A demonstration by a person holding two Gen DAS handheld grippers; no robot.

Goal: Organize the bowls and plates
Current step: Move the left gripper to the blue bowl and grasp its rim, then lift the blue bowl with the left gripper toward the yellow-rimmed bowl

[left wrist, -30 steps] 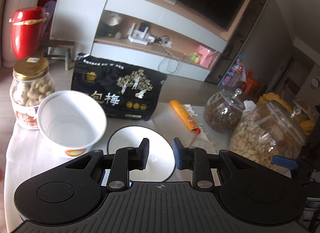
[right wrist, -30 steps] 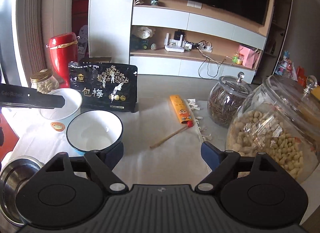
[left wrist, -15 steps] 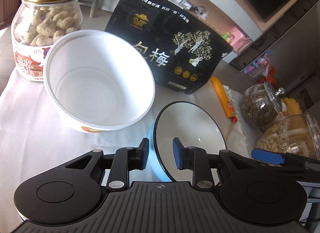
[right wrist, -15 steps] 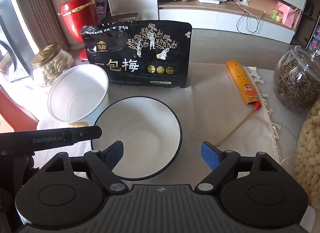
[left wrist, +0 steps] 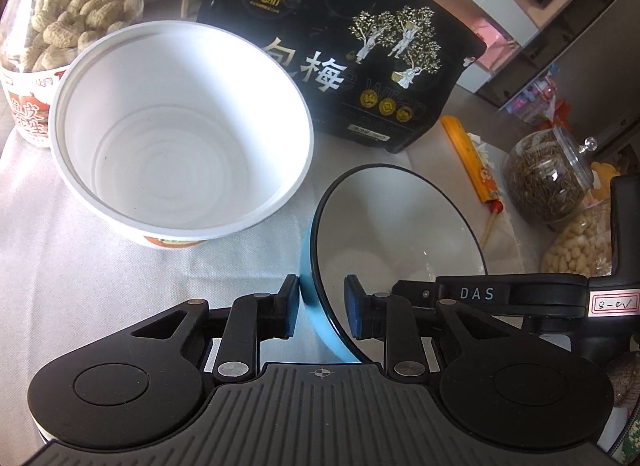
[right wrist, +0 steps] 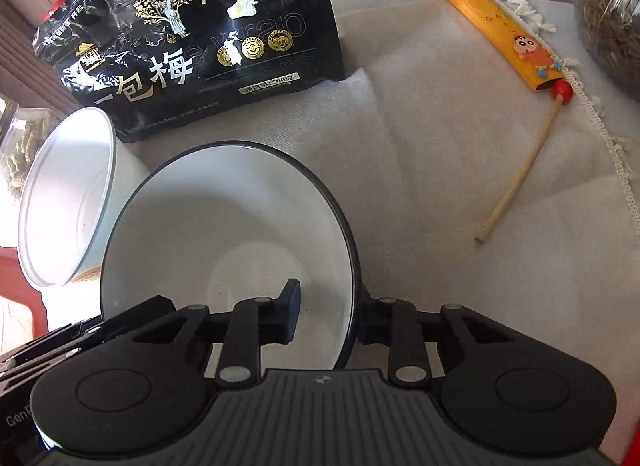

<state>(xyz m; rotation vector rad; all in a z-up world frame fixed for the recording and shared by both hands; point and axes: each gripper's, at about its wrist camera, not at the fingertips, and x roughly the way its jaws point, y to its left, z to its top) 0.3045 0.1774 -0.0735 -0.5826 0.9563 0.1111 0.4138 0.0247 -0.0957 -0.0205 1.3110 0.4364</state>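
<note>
A blue enamel bowl (left wrist: 400, 225) with a white inside and black rim sits on the white cloth; it also shows in the right wrist view (right wrist: 224, 234). My left gripper (left wrist: 322, 302) straddles its left rim, one finger outside and one inside, with a small gap left. My right gripper (right wrist: 326, 318) straddles its right rim, one finger inside and one outside, narrowed around the wall. A white paper tub (left wrist: 180, 133) stands empty just left of the bowl and shows in the right wrist view (right wrist: 64, 201).
A black snack bag (left wrist: 352, 53) stands behind the bowls. A peanut jar (left wrist: 52, 37) is at far left. A yellow case (right wrist: 508, 37) with a wooden stick (right wrist: 516, 189) lies to the right. Glass jars (left wrist: 548, 177) stand at far right.
Both grippers have dropped and moved in onto the enamel bowl. The right gripper has narrowed from wide open around the right rim. The left gripper now straddles the left rim.
</note>
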